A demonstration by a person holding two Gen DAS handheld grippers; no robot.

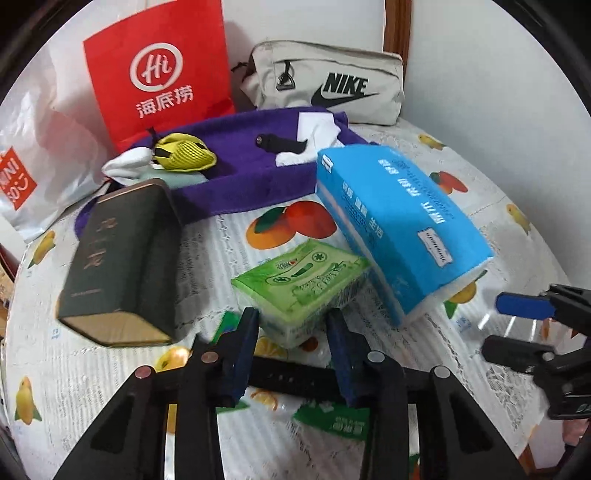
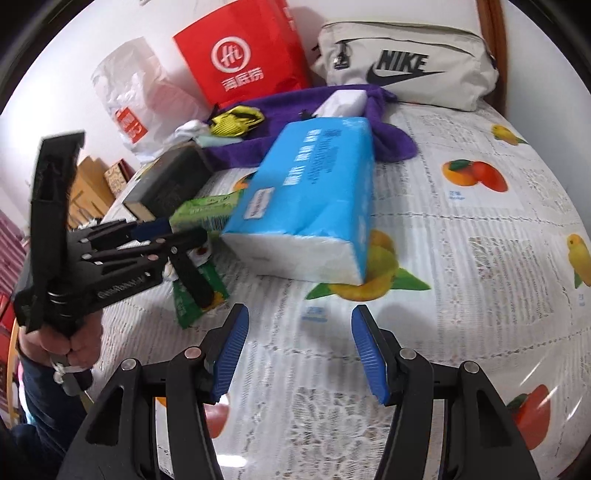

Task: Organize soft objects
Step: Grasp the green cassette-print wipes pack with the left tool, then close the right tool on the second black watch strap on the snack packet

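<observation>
Fruit-print bed point(image 1: 498, 206) carries two soft tissue packs: green one point(image 1: 303, 284) grasped in left tongs point(image 1: 291, 328), blue one point(image 2: 306, 199) ahead of released right tongs point(image 2: 297, 347).

Red paper bag point(image 1: 159, 70), beige Nike pouch point(image 1: 328, 85), dark box point(image 1: 122, 262), fruit-print tablecloth point(image 1: 517, 258).

Walls: plain white wall point(image 1: 303, 22) rises straight behind the surface, and it wraps round the right-hand corner too.
Woodwork: a brown wooden post point(image 2: 493, 33) stands upright in that back right corner.
Surface: the counter point(image 2: 480, 229) wears a white lace-patterned cover printed with oranges, lemons and yellow birds.
Left side: past the counter's left edge, cardboard boxes point(image 2: 92, 181) sit stacked lower down, tan and patterned.
Light: bright and even, soft shadows only, with a glossy sheen on the cover.
</observation>
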